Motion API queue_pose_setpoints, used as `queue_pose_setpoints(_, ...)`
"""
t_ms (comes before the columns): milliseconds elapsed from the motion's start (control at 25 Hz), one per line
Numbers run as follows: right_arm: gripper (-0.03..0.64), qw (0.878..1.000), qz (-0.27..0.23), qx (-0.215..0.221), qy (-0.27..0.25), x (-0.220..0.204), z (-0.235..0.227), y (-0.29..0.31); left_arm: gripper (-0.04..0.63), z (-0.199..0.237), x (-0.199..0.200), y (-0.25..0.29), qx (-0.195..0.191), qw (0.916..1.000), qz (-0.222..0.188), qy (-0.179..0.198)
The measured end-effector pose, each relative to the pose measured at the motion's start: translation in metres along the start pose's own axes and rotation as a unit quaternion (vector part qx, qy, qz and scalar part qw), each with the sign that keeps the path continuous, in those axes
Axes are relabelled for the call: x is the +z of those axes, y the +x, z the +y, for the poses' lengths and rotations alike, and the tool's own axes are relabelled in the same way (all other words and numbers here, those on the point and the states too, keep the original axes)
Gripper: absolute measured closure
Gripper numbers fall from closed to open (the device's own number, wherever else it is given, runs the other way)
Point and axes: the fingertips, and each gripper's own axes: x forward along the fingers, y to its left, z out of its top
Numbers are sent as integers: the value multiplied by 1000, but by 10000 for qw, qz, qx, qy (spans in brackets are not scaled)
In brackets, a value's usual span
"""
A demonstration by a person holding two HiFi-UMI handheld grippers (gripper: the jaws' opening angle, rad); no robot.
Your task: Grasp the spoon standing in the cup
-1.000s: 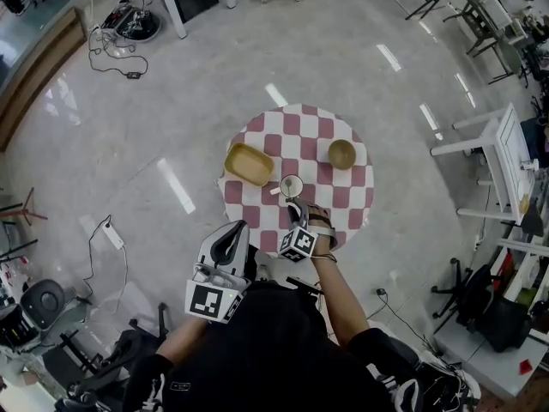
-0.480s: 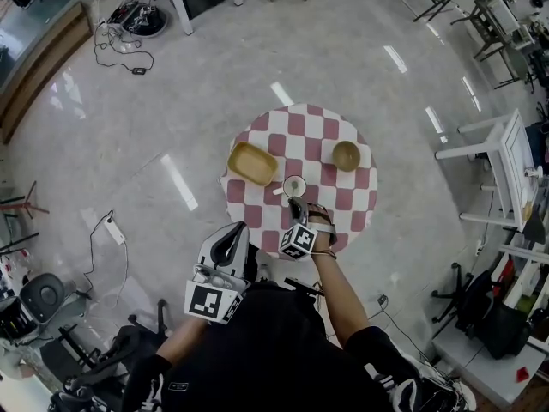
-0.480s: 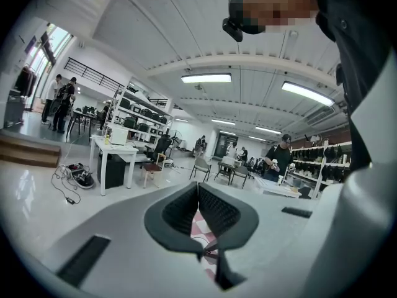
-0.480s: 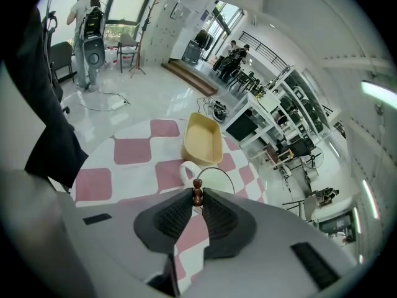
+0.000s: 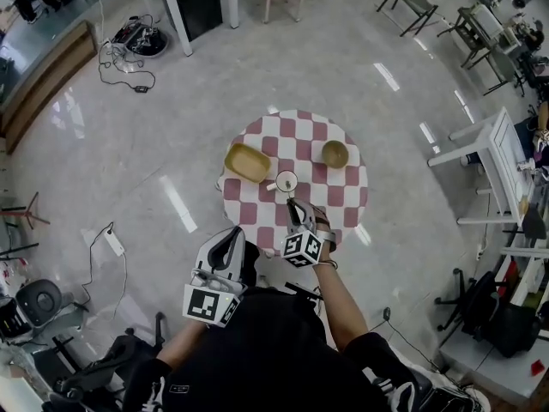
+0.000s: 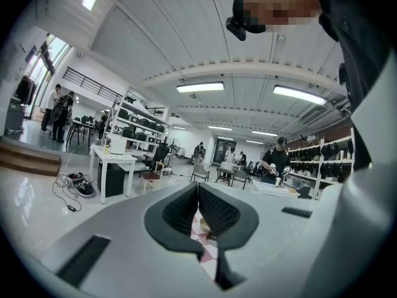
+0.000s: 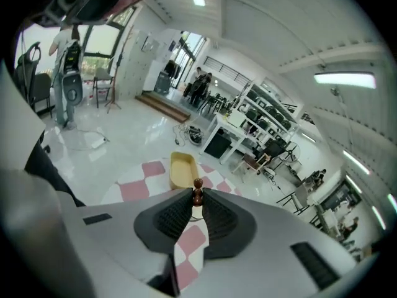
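A white cup (image 5: 286, 180) stands near the front middle of the round pink-and-white checked table (image 5: 347, 197), with a spoon upright in it. In the right gripper view the spoon's brown knobbed handle (image 7: 197, 185) rises between the jaw tips. My right gripper (image 7: 197, 197) is closing, and its pads press on that handle; from overhead the right gripper (image 5: 294, 206) reaches in just in front of the cup. My left gripper (image 5: 228, 249) is held low off the table's front left edge, jaws together with nothing in them.
A yellow rectangular tray (image 5: 248, 162) lies left of the cup, and a tan bowl (image 5: 335, 154) sits at the table's right. Glossy floor surrounds the table. A white desk (image 5: 493, 153) stands to the right, and cables (image 5: 129, 45) lie at far left.
The head view has shifted a little, showing more of the far room. My right gripper stays at the cup with its tips at the spoon. The left gripper has not moved.
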Motion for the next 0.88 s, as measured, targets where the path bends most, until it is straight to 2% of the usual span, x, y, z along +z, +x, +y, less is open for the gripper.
queue_pose_setpoints(160, 551, 9936, -650, -148, 910, 20, -2, -67, 584, -30, 1, -42, 47, 9997, -199, 122)
queue_pose_setpoints(400, 552, 9667, -1435, -123, 2113, 26, 19, -164, 584, -76, -3, -109, 142, 9990, -352, 247)
queue_pose_setpoints(640, 552, 9442, -1720, -36, 2808, 22, 48, -234, 584, -106, -4, -152, 63, 9985, -412, 356)
queue_pose_setpoints(880, 552, 9255, -1887, -127, 3280, 26, 75, -283, 584, -117, -7, -177, -122, 9982, -470, 359)
